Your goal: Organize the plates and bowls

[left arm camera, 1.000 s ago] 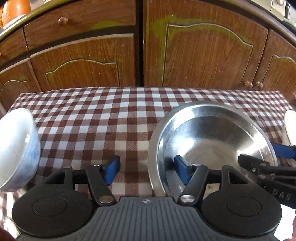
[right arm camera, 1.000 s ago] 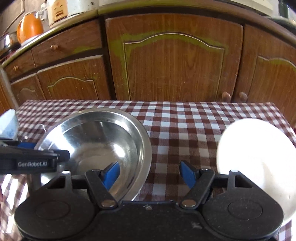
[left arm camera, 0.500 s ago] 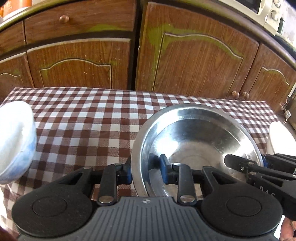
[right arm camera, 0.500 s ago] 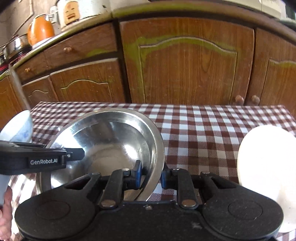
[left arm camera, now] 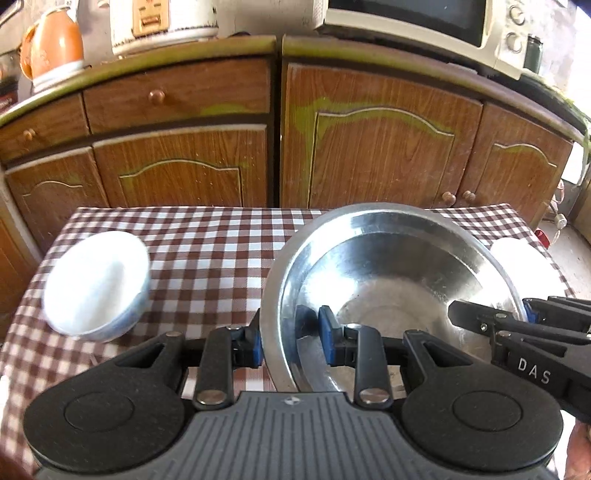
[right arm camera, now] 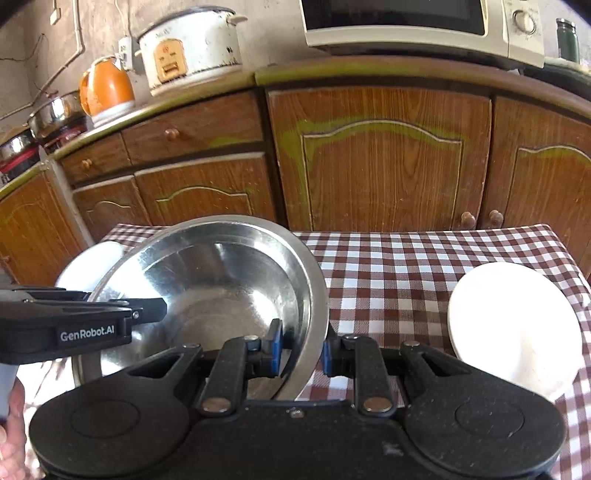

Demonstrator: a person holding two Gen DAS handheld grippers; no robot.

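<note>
In the left wrist view, the left gripper (left arm camera: 290, 341) sits at six o'clock, its blue-padded jaws pinching the near left rim of the large round stainless steel bowl (left arm camera: 399, 273), one pad inside the wall and one outside. The bowl tilts, its far rim raised toward twelve o'clock. At three o'clock the right gripper (left arm camera: 491, 314) reaches in from the side and clamps the bowl's right rim.

In the right wrist view the same grip shows from the other side: the right gripper's pads close on the bowl's right rim at six o'clock, and the left gripper's black fingers marked GenRobot.AI come in at nine o'clock, with a person's hand (right arm camera: 11, 424) at the lower left edge.

Under the bowl lies the table's brown-and-white checked cloth (left arm camera: 207, 251). On it, at nine o'clock in the left view, stands a white bowl with a bluish outside (left arm camera: 98, 284), well apart from the steel bowl. At three o'clock in the right view lies a round white plate (right arm camera: 513, 325), near the table's right edge.

Beyond the table, at twelve o'clock, stand brown wooden cabinets (right arm camera: 380, 162). On their counter are an orange kettle (right arm camera: 107, 86), a white rice cooker (right arm camera: 192, 46) and a microwave oven (right arm camera: 424, 26).
</note>
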